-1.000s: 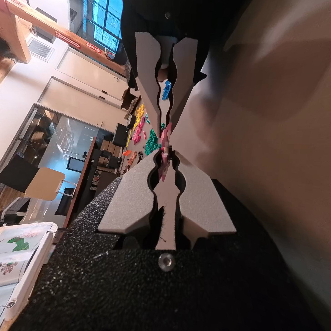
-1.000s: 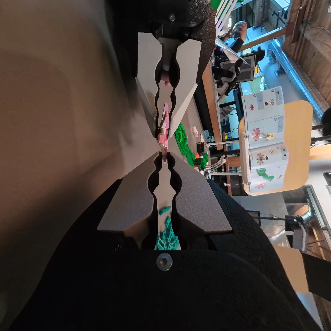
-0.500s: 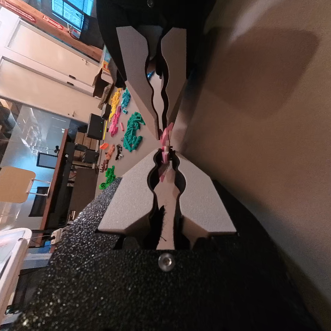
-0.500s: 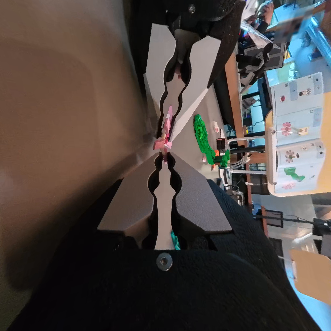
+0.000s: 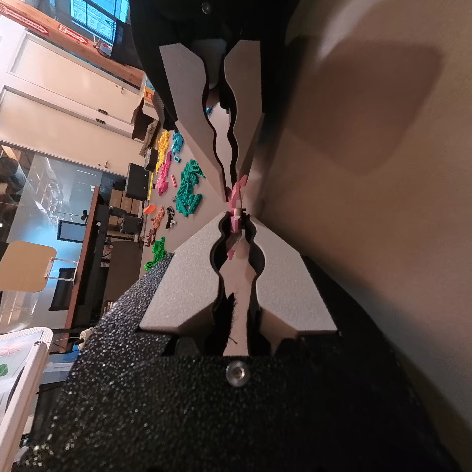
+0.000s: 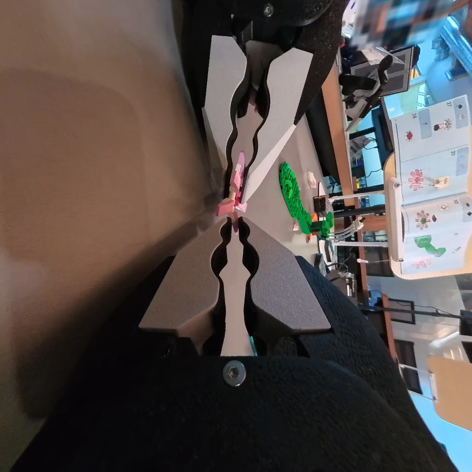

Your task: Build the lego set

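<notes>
I judged the small pink flower (image 5: 236,204) could twist apart or drop if I squeezed unevenly. My left gripper (image 5: 236,217) clenched its near end; my right gripper (image 6: 236,221) pinched the opposite end, tip to tip over the table (image 5: 357,229). Farther off lay teal bricks (image 5: 190,190) and a green leaf build (image 6: 293,196).

Workshop room behind a grey table

A wooden ceiling beam (image 5: 76,40) crosses above pale wall panels (image 5: 63,102); blue daylight fills a window (image 5: 99,15), and a glass partition (image 5: 46,204) stands behind desks.
</notes>
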Tool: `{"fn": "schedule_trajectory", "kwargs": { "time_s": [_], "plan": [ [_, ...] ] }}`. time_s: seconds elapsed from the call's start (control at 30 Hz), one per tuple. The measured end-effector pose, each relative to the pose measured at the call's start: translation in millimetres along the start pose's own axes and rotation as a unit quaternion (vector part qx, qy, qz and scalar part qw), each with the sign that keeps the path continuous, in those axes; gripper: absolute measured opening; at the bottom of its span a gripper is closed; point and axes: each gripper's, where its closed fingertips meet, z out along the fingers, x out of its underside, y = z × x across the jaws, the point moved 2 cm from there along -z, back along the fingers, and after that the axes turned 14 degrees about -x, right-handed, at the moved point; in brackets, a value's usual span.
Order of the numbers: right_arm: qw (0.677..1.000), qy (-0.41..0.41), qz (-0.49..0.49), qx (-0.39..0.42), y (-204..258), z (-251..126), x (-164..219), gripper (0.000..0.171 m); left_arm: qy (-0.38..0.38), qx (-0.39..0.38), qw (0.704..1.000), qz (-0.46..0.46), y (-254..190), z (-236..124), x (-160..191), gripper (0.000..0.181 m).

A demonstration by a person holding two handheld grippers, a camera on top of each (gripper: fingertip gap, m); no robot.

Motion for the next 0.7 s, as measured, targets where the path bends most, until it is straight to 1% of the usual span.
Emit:
{"fn": "schedule_trajectory", "kwargs": {
  "time_s": [0.03,0.13,0.2,0.23,0.3,0.37,0.43,0.5,0.57,0.63,0.7],
  "plan": [
    [1.000,-0.001,0.001,0.000,0,0,0,0.003,0.000,-0.001,1.000,-0.001,0,0,0,0.008],
    [1.000,-0.005,0.003,0.005,-2,-1,1,0.004,-0.003,-0.011,1.000,0.003,2,0,1,0.008],
    [1.000,-0.010,0.004,0.011,-4,-1,3,0.004,0.000,-0.036,0.998,0.044,5,2,2,0.008],
    [1.000,-0.014,0.002,0.023,-7,-4,5,0.007,0.007,-0.064,0.995,0.077,10,3,3,0.008],
    [0.999,-0.023,0.008,0.047,-14,-11,7,0.021,0.029,-0.116,0.985,0.128,23,1,11,0.008],
    [0.997,-0.032,0.020,0.065,-20,-16,7,0.030,0.029,-0.145,0.981,0.126,32,-1,9,0.008],
    [0.996,-0.039,0.024,0.072,-22,-17,7,0.031,0.039,-0.161,0.979,0.121,38,-2,13,0.008],
    [0.996,-0.040,0.021,0.073,-22,-17,6,0.031,0.042,-0.165,0.979,0.109,40,-2,14,0.008],
    [0.996,-0.042,0.019,0.075,-23,-17,5,0.031,0.036,-0.168,0.983,0.072,44,-3,14,0.008],
    [0.996,-0.047,0.018,0.079,-24,-18,3,0.031,0.016,-0.175,0.984,-0.004,54,-8,13,0.009],
    [0.995,-0.053,0.018,0.083,-25,-19,2,0.031,-0.005,-0.183,0.979,-0.088,66,-14,13,0.008]
  ]
}}
